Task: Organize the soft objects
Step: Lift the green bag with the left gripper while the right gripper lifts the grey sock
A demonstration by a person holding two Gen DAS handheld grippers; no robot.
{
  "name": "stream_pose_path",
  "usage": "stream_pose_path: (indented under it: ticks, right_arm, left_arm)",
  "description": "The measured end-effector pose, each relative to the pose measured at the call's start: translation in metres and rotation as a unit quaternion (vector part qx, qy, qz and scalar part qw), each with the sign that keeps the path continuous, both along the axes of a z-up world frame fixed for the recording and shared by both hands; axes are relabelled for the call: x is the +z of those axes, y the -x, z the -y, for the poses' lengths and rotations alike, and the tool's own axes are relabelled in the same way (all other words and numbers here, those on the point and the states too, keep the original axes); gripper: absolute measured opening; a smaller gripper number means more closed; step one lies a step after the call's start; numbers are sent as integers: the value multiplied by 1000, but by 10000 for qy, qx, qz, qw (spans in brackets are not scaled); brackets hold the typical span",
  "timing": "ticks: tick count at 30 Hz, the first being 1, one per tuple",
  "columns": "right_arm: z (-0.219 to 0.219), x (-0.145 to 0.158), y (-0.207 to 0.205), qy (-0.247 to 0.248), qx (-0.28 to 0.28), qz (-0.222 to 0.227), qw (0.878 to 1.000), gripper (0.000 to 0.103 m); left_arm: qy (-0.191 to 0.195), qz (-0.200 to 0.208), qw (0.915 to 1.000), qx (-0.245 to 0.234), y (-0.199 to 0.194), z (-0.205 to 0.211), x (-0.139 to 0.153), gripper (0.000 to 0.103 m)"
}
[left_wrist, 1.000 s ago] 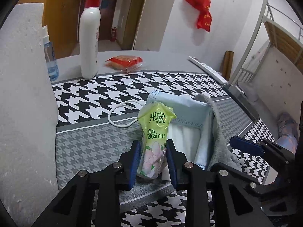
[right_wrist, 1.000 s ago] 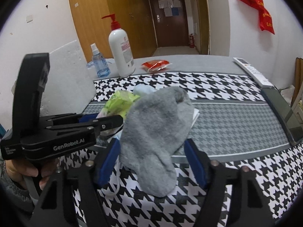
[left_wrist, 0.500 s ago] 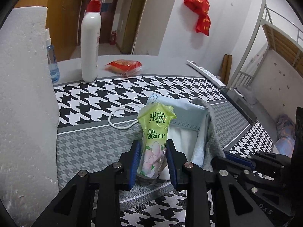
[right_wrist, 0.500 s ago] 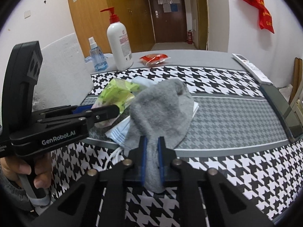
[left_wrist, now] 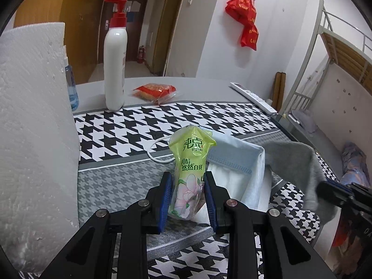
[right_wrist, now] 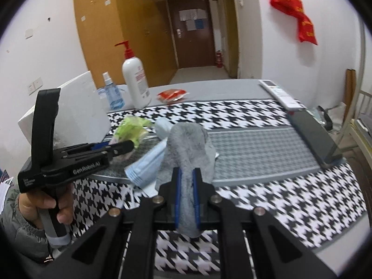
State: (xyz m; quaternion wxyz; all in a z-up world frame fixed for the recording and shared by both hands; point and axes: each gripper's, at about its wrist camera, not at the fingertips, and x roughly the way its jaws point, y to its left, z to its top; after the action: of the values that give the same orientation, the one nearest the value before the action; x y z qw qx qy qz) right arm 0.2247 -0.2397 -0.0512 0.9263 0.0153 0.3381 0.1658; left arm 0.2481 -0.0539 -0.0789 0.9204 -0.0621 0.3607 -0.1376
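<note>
1. Two soft things are gripped at once: a grey sock and a green tissue pack.
2. Right claw is pinched narrow on the sock's near end; the sock is raised off the counter, its far part draped over a blue mask.
3. From the left wrist view the sock hangs at right from the right claw, just beside the mask.
4. Left claw is closed on the pack's lower half, both blue pads pressed to its sides; the pack stands upright with its crimped top far.
5. Mask and pack sit together on the grey houndstooth band of the cloth, the mask touching the pack's right side, its white ear loop lying to the left on the cloth.
6. White foam block stands along the counter's left edge.
7. Far left, a white pump bottle with a red top stands next to a small blue spray bottle.
8. Just right of the pump bottle lies a red snack packet.
9. Far right on the counter lies a white remote, with a dark phone nearer along the same edge.
10. Person's left hand holds the left claw's handle.
</note>
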Motion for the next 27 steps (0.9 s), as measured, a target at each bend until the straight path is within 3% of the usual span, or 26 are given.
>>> stream_pose_path:
  ticks: [13,19,21,23,27]
  right_arm:
    - [35,28,34,24,-820,471,9955,12]
    - [24,5,22,320,-651,149,9973,13]
    - [21,-4,17,384,-607,7,9974,23]
    - [18,-10,14,392,-529,-67,9978,60]
    - [10,-16,14,449,-331,-133,9984,64]
  left_arm:
    - [-35,131,9999,-10,7,3,3,30]
    - [-44,150,9999,19,7,2,3,30]
    - [-34,151,9999,26,7,2,4,30]
    - [-32,151,9999,34,7,1,4,30]
    - [-35,150,9999,28,7,1,4,30]
